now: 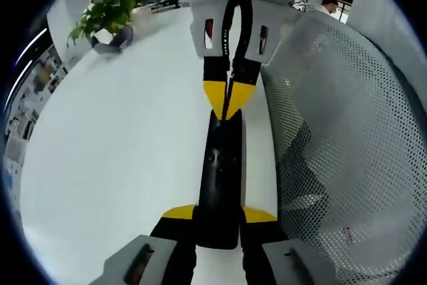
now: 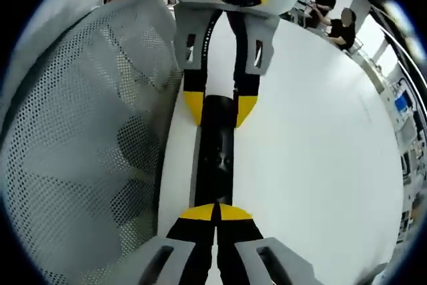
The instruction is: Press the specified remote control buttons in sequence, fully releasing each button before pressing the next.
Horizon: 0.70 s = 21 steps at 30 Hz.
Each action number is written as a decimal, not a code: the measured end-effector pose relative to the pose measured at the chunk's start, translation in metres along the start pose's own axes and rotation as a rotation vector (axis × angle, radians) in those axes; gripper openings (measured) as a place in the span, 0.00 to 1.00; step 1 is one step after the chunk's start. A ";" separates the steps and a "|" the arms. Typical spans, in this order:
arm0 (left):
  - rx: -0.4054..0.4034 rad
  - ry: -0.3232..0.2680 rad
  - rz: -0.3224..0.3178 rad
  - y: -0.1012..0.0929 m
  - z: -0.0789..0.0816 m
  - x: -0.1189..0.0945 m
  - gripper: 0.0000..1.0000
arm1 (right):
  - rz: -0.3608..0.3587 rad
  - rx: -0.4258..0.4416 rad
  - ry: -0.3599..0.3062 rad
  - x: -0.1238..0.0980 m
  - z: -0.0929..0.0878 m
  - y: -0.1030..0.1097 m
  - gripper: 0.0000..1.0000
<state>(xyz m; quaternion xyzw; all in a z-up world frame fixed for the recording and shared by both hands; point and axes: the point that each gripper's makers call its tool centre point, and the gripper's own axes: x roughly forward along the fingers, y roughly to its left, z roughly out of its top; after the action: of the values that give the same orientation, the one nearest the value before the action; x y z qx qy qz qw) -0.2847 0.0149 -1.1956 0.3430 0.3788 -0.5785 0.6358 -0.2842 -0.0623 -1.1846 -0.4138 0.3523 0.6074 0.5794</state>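
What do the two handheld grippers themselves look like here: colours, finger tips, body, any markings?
Both match. The left gripper has black fingers with yellow tips on a grey-white body. The right gripper, facing it, shows the same black fingers and yellow tips, a slotted grey-white housing with a small red mark, and a yellow ring on top. No sleeves or cables are clear.

Bright, even overhead light washes the white table [image 1: 120,145] almost to glare. Shadows are soft and faint. Fisheye bending warps both views' edges; the black remote [image 2: 217,158] shows little detail.

Left tool [image 1: 219,217] has black jaws, yellow tips, grey housings; right tool [image 2: 216,213] looks identical
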 end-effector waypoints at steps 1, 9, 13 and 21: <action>0.000 0.001 0.000 0.000 0.000 0.000 0.23 | 0.003 0.006 -0.005 0.000 0.000 0.000 0.00; -0.014 -0.013 0.004 0.000 0.000 0.000 0.23 | 0.032 -0.008 -0.012 -0.001 0.002 0.001 0.00; -0.015 -0.011 0.004 0.000 0.000 0.000 0.23 | 0.035 -0.015 -0.027 -0.001 0.008 0.001 0.00; -0.015 -0.013 0.004 0.001 0.000 0.001 0.23 | 0.045 -0.020 -0.039 0.003 0.013 0.004 0.00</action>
<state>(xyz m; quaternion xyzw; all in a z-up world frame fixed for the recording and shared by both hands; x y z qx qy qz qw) -0.2838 0.0145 -1.1959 0.3351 0.3786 -0.5765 0.6419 -0.2892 -0.0493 -1.1826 -0.3998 0.3439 0.6317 0.5682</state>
